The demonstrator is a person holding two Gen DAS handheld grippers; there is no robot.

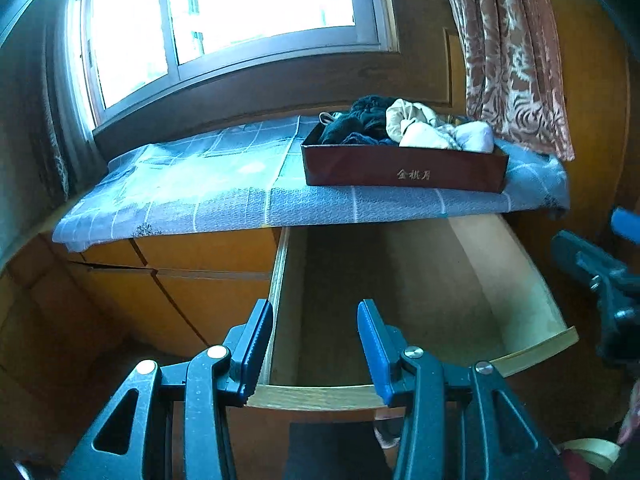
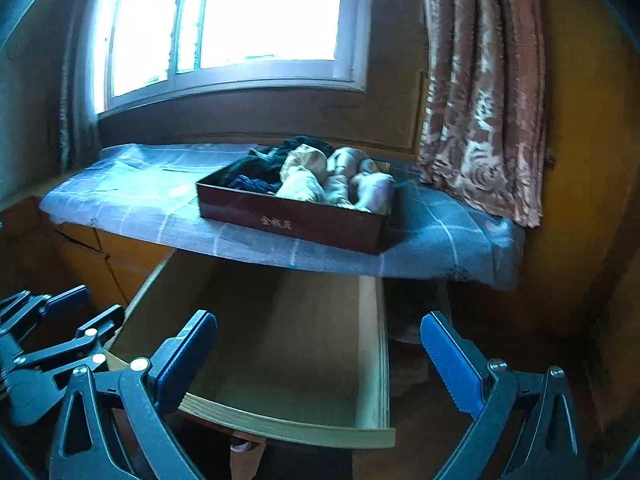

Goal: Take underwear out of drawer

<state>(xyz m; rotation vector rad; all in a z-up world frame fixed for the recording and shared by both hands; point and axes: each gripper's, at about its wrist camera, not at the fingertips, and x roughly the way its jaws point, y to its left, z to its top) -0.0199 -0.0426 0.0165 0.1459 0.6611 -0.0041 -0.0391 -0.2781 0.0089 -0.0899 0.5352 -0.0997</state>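
A dark red box (image 1: 400, 174) (image 2: 288, 224) stands on the cloth-covered cabinet top. It is filled with rolled underwear (image 1: 412, 124) (image 2: 312, 176), dark pieces on the left and pale ones on the right. Below it the wooden drawer (image 1: 316, 396) (image 2: 288, 424) is pulled out, and its visible floor is bare. My left gripper (image 1: 314, 308) (image 2: 60, 320) hovers over the drawer's front left corner, open with nothing between its fingers. My right gripper (image 2: 318, 320) (image 1: 608, 264) is wide open over the drawer's front right, holding nothing.
A blue checked cloth (image 1: 192, 196) (image 2: 132, 200) covers the cabinet top under a bright window (image 1: 224, 12). A patterned curtain (image 1: 516, 60) (image 2: 484, 92) hangs at the right. Closed orange cabinet fronts (image 1: 200, 276) lie left of the drawer. A tape roll (image 1: 592, 450) sits low right.
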